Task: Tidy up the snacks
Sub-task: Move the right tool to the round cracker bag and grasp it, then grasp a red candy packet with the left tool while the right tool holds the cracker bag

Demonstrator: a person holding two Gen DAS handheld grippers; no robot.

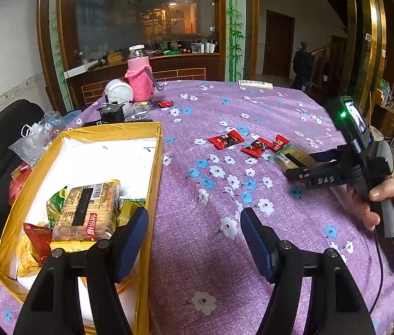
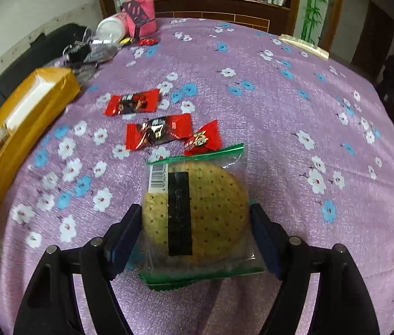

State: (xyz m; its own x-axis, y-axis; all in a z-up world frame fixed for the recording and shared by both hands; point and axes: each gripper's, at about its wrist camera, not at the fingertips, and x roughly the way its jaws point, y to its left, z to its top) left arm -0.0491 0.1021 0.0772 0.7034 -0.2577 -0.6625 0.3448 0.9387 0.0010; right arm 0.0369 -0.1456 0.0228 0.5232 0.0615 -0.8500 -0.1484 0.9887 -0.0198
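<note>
A round biscuit pack [image 2: 197, 209], clear wrap with green ends and a black label, lies on the purple flowered tablecloth [image 2: 280, 128]. My right gripper [image 2: 195, 212] is open and straddles it, the pads close at its sides. In the left wrist view the same gripper [image 1: 297, 167] sits over that pack [image 1: 291, 157], held by a hand [image 1: 386, 198]. Three red candies [image 2: 132, 102] [image 2: 157, 131] [image 2: 203, 139] lie just beyond. My left gripper [image 1: 194, 217] is open and holds nothing, next to the yellow box [image 1: 155, 167], which contains biscuit packs [image 1: 88, 209].
At the table's far left stand a pink knitted bottle [image 1: 139, 78], a white lid [image 1: 118, 90], a black pot and another red candy [image 1: 165, 103]. Plastic bags [image 1: 35, 136] and a black chair [image 1: 1, 139] are left of the box. A flat white packet [image 1: 255, 83] lies at the far edge.
</note>
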